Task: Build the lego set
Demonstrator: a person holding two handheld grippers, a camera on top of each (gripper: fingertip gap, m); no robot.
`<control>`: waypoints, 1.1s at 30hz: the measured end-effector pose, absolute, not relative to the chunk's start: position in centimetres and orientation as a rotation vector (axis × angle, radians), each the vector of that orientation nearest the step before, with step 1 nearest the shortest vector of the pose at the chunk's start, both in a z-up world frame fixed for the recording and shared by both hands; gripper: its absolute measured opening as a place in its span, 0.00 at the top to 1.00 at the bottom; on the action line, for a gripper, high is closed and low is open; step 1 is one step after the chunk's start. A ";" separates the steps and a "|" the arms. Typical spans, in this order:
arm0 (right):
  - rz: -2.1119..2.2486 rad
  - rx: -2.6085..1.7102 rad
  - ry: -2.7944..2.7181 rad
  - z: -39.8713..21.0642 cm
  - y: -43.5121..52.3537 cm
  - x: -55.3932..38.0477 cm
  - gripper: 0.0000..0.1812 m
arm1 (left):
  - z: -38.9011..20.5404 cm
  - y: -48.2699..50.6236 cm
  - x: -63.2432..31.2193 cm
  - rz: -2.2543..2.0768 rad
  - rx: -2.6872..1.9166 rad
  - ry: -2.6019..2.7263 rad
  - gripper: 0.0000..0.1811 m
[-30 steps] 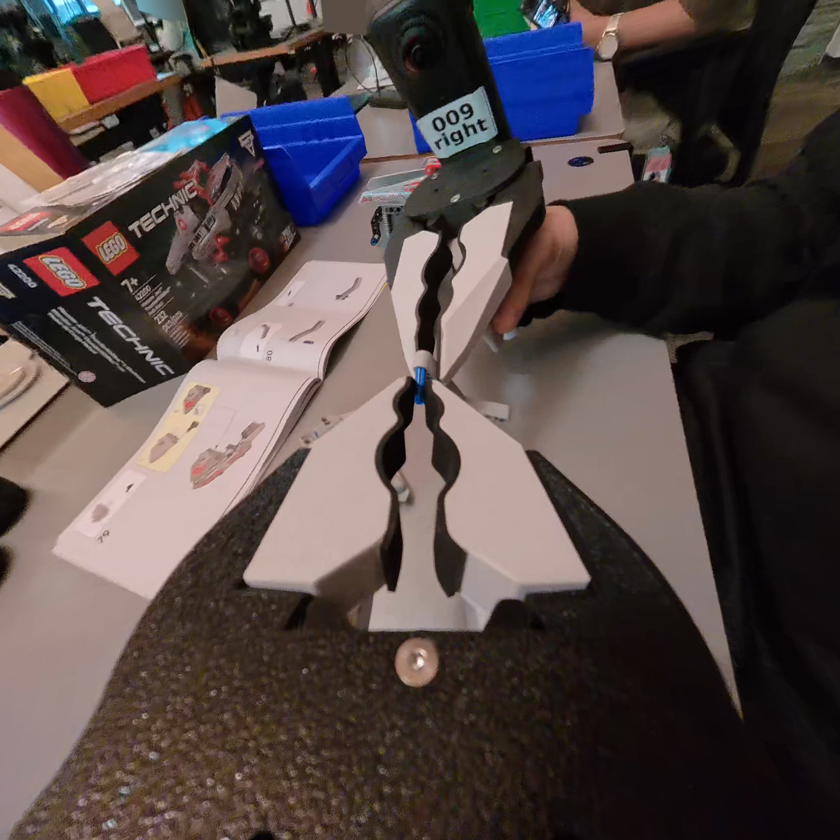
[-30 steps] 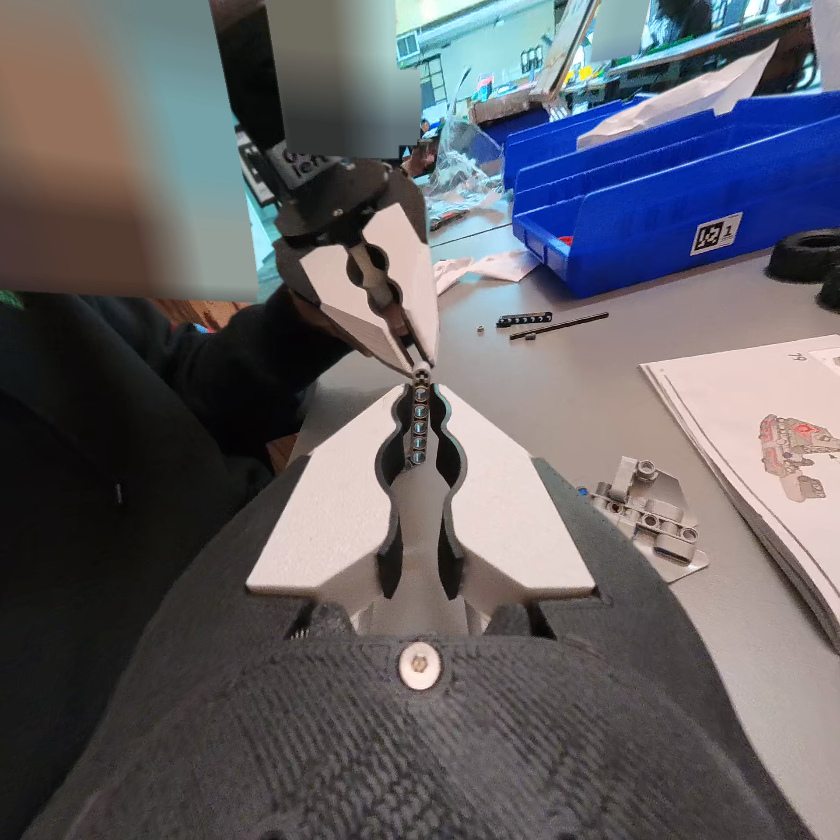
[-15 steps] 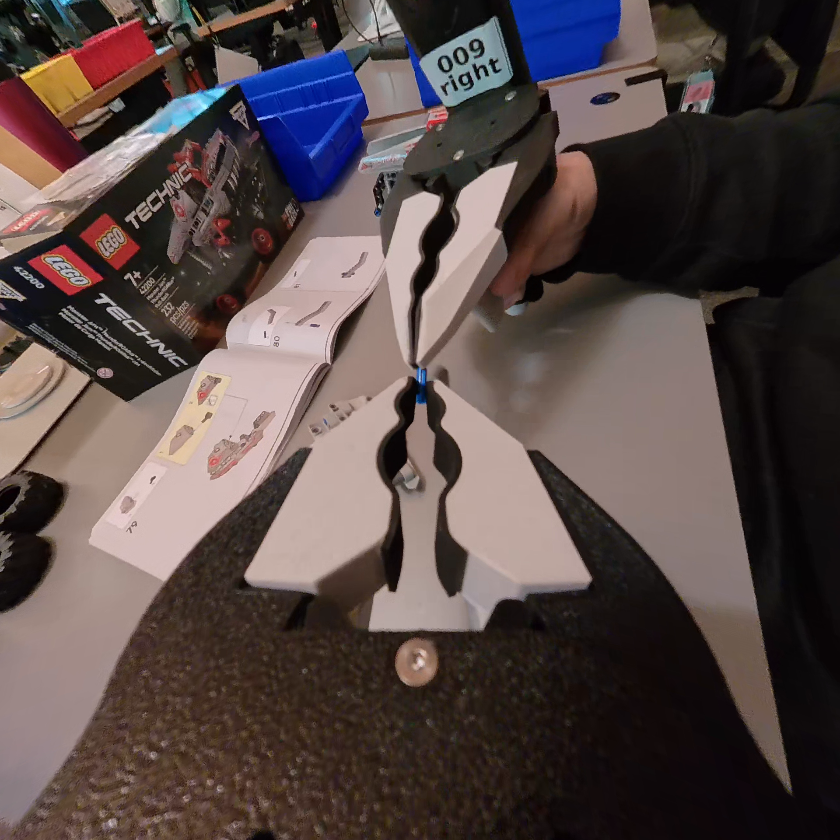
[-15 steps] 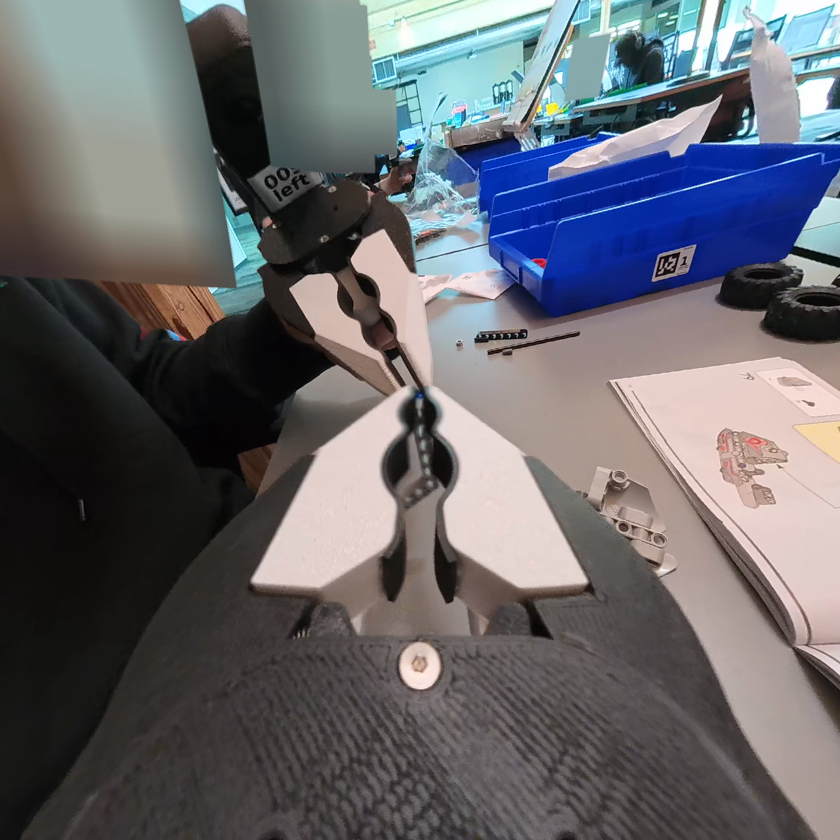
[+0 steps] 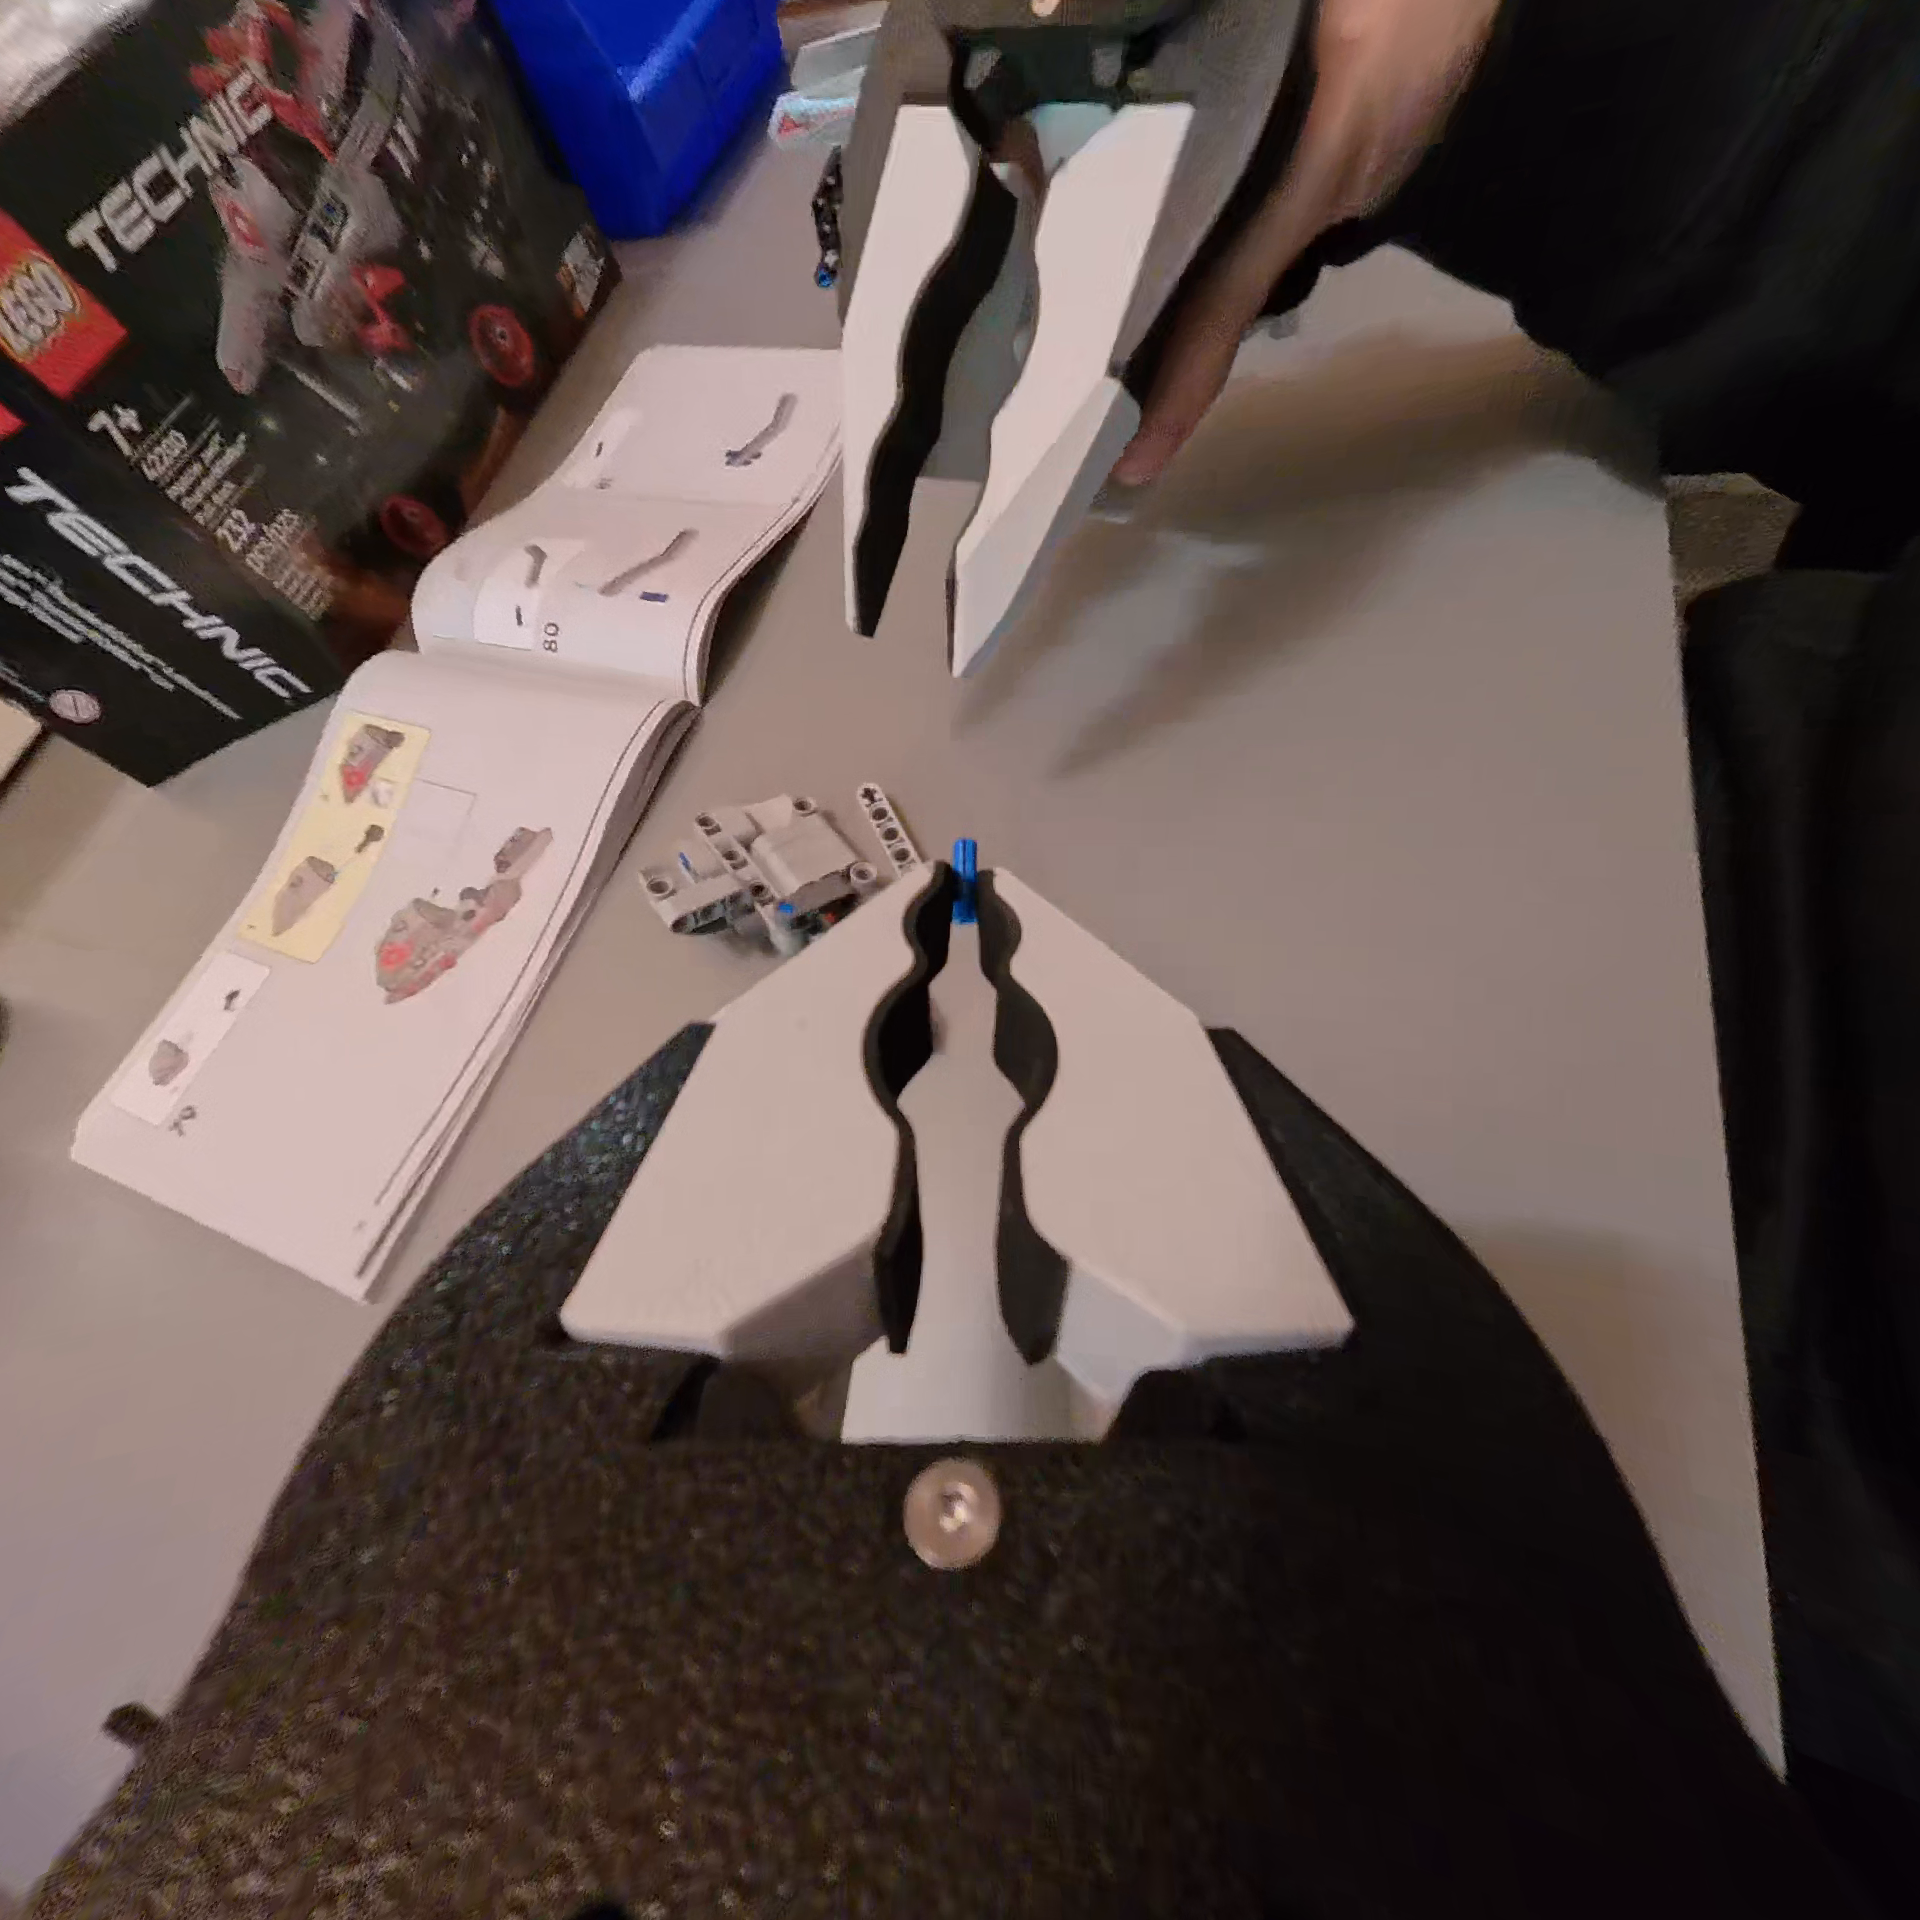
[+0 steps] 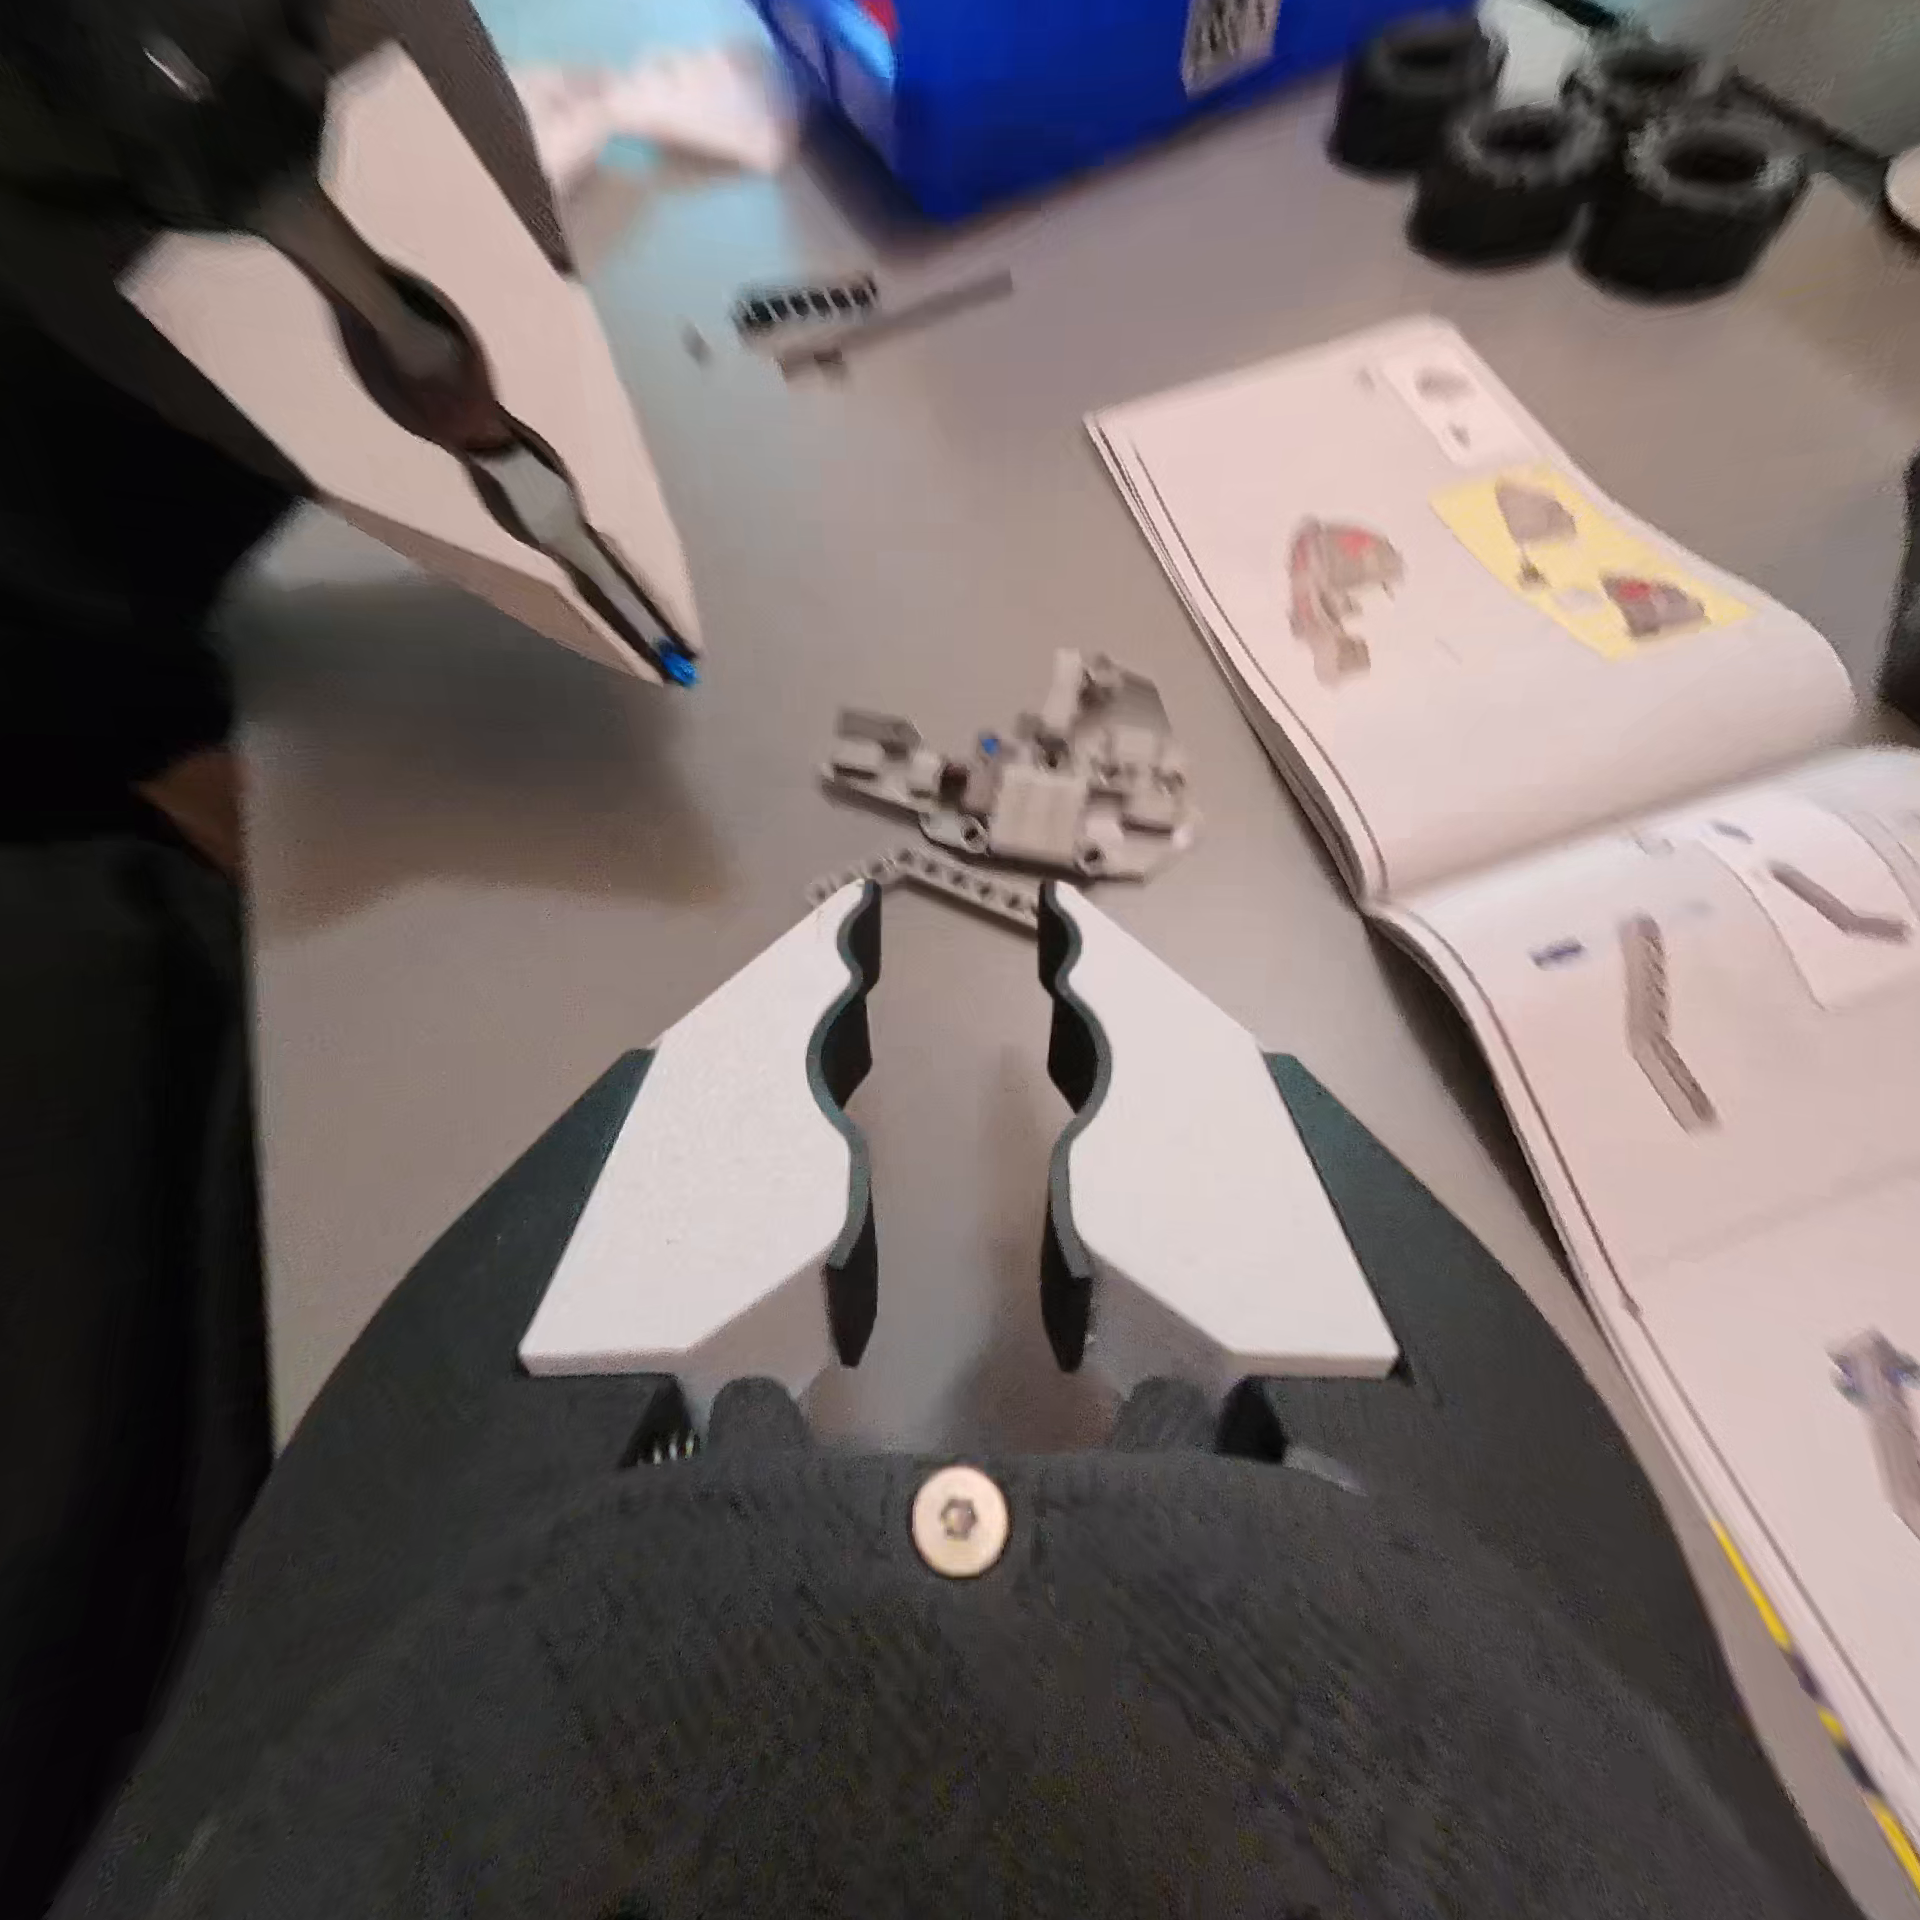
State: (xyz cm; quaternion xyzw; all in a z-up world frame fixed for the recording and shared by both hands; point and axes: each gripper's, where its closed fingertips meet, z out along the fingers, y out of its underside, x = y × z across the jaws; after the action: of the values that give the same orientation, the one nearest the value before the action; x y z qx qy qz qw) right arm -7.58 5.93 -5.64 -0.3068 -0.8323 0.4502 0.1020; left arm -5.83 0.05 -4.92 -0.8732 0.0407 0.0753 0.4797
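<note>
the left claw (image 5: 964, 883) pinches a tiny, light, slippery blue peg (image 5: 963, 878) by its tip, while the right claw (image 6: 956, 914), wide and empty, hovers over the stiff grey beam (image 6: 935, 873) lying on the table (image 6: 499, 810) at its twelve o'clock, best pinched across its thin sides.

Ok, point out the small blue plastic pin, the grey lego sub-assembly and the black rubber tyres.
Small blue plastic pin (image 5: 963, 881), left wrist view, its exposed shaft.
Grey lego sub-assembly (image 6: 1023, 790), right wrist view, its central block.
Black rubber tyres (image 6: 1694, 197), right wrist view, nearest tyre's wall.
</note>
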 end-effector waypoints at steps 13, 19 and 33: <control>1.219 -0.965 -2.498 -8.0 7.0 -7.8 0.85 | -11.3 -0.6 -3.8 0.015 -2.517 0.025 0.99; 1.263 -0.971 -2.509 -7.7 7.4 -7.5 0.85 | -9.3 0.0 -4.2 0.012 -2.432 -0.027 0.88; 1.369 -1.018 -2.452 -6.4 8.8 -7.5 0.84 | -11.3 5.9 -8.1 0.155 -2.657 -0.008 0.98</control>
State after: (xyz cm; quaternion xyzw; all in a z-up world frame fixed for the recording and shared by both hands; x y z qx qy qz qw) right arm -7.49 8.82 -6.38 -0.3399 -0.8184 0.4569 0.0772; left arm -8.13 5.90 -11.33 -0.9697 -0.0030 0.0564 0.2378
